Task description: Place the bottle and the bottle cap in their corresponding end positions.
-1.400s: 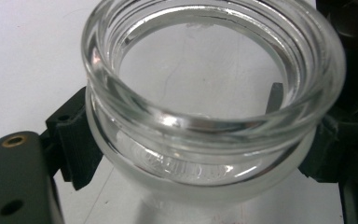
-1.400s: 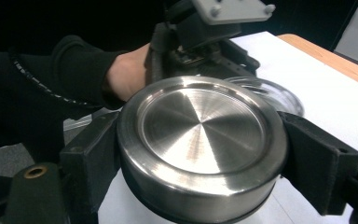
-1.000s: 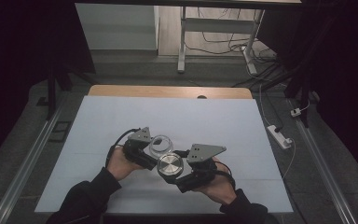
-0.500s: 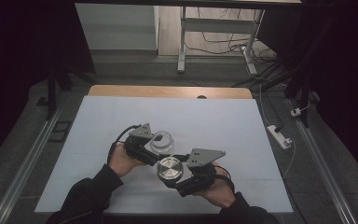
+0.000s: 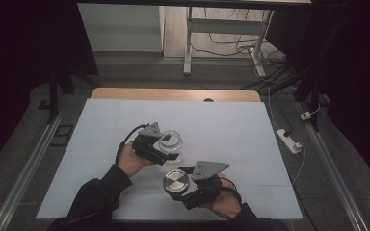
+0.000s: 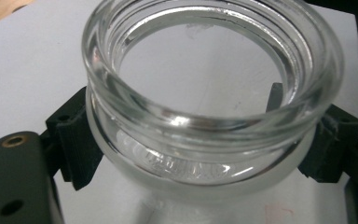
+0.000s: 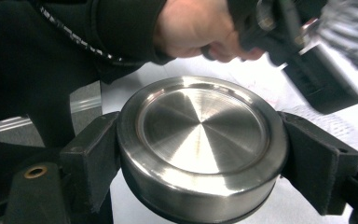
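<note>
Glass jar [image 5: 169, 140], open-mouthed and empty, just above centre of the high view, standing on the white desk [image 5: 231, 130]: the left gripper [image 5: 166, 155] has its jaws pinching the jar below the rim, probably to keep it from turning. Steel lid [image 5: 176, 181], lower centre, top face up, pinched at its edge by the jaws of the right gripper [image 5: 182, 185], apart from the jar and below it in frame, apparently to be set down or fitted.
</note>
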Demonstrator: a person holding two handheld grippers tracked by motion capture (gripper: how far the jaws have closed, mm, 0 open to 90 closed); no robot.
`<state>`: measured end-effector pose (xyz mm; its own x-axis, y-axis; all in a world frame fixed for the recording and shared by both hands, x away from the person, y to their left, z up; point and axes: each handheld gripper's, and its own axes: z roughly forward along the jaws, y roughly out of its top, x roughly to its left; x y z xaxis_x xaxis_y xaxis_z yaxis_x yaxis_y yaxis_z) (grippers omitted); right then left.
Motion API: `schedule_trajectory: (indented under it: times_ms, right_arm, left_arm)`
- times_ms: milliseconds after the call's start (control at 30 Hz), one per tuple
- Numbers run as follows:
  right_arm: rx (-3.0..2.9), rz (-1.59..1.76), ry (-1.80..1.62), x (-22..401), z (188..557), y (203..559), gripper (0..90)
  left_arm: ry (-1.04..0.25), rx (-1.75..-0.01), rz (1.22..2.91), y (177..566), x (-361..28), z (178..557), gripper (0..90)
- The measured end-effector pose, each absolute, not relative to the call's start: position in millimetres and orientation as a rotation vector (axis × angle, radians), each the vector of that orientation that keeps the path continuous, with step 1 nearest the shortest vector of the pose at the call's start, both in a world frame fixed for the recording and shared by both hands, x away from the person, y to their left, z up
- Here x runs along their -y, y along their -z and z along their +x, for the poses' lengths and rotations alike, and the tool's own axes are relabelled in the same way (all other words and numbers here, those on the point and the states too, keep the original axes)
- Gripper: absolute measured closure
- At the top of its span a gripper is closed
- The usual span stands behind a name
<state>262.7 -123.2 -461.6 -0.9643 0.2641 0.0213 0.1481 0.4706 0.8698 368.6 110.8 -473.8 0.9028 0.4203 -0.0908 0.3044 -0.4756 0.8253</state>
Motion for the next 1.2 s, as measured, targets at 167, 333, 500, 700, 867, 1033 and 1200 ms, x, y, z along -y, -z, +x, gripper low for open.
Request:
schedule_trajectory:
  times_ms: [167,333,500,700,867,1033,1200]
  right_arm:
    - [-2.602,0.374,-1.506,121.9,263.4,470.7,17.9]
    - [-2.614,0.393,-1.498,121.3,265.3,479.5,18.0]
    - [-2.621,0.404,-1.475,119.6,267.5,486.5,18.0]
    - [-2.612,0.411,-1.444,118.7,271.6,495.1,18.0]
    - [-2.62,0.433,-1.413,118.0,276.8,503.6,18.0]
    - [-2.626,0.45,-1.379,116.0,283.7,511.1,18.0]
    - [-2.626,0.463,-1.356,113.1,290.0,516.6,18.0]
  left_arm:
    - [-0.168,-0.523,2.101,473.8,-108.0,376.2,15.8]
    - [-0.182,-0.526,2.096,474.7,-104.8,382.2,15.8]
    - [-0.198,-0.53,2.095,476.5,-102.4,389.0,15.8]
    - [-0.216,-0.557,2.083,480.1,-99.7,399.9,15.8]
    - [-0.224,-0.57,2.082,484.0,-98.0,408.0,15.8]
    - [-0.24,-0.591,2.071,488.9,-97.3,415.1,15.8]
    - [-0.256,-0.61,2.072,493.5,-95.4,420.1,15.8]
